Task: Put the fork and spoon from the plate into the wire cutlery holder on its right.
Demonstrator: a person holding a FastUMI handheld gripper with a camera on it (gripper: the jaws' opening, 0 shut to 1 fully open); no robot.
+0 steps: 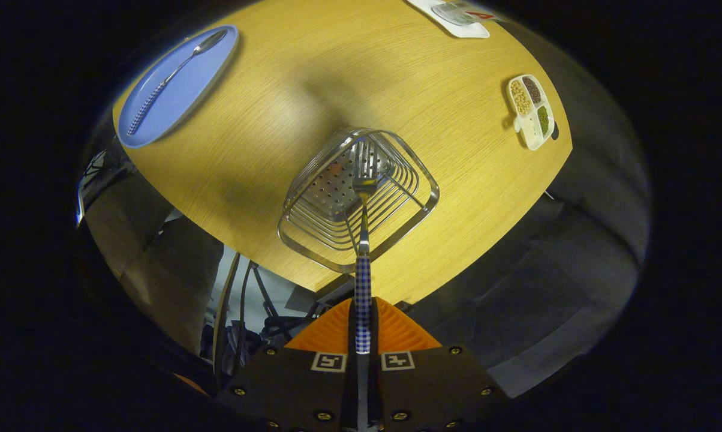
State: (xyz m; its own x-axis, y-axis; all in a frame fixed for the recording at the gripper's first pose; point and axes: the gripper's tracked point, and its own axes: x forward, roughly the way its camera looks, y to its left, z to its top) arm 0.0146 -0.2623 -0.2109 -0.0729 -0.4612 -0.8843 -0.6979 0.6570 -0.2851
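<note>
Gripper view: tongs (361, 327) clamped on the checked blue-and-white handle of a steel fork (363, 252), tines down over the square silver wire cutlery holder (357, 198).

Both fingers (397, 333) press the handle between them, and the fork head hangs inside the holder's rim above its perforated base. On the round wooden counter (289, 90), well beyond and to the left, a steel spoon (175, 72) with a matching checked handle lies on the oval blue plate (199, 90). A small white divided dish of beans (532, 111) sits to the right.
</note>
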